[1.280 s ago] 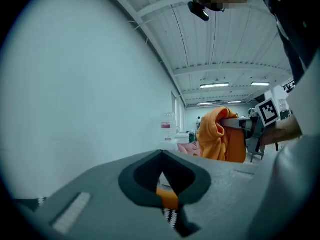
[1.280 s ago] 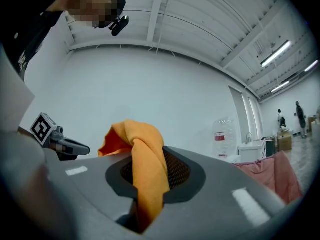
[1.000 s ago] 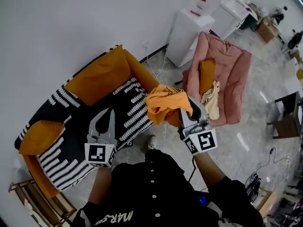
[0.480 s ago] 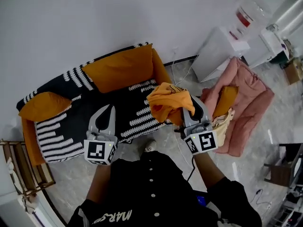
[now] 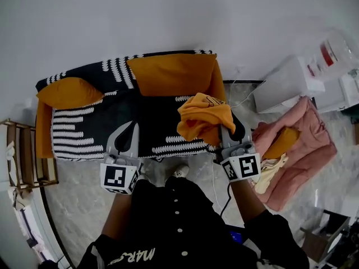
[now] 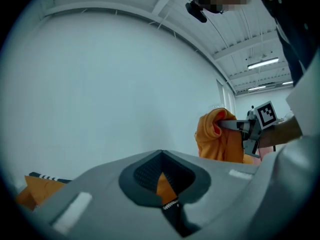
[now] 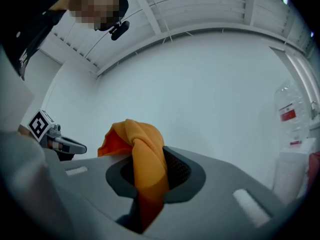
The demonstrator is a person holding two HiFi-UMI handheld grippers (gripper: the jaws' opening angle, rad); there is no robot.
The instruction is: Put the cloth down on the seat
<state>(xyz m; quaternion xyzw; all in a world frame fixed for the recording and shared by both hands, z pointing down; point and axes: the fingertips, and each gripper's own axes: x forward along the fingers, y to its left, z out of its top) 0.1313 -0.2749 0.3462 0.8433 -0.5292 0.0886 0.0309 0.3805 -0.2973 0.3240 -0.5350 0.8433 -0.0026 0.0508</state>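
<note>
Cloth [image 5: 203, 119] over seat [image 5: 90, 130], not down yet
My right gripper [image 5: 229, 132] clamped on orange cloth above seat's right edge; left gripper [image 5: 128, 134] closed, empty. I'd lower onto seat, then release.

**Shut jaws below, orange cloth at 3 o'clock**

The left gripper [image 6: 160, 152] fills the frame from 4 to 8 o'clock. Its grey jaws meet at the tips with nothing clamped, and an orange sliver shows through the hollow between its dark ribbed pads [image 6: 144, 172]. At 3 o'clock the right gripper [image 6: 235, 126] grips a crumpled orange cloth [image 6: 216, 140] against a plain white wall [image 6: 100, 94]. At 8 o'clock lies an orange cushion [image 6: 36, 190].
</note>
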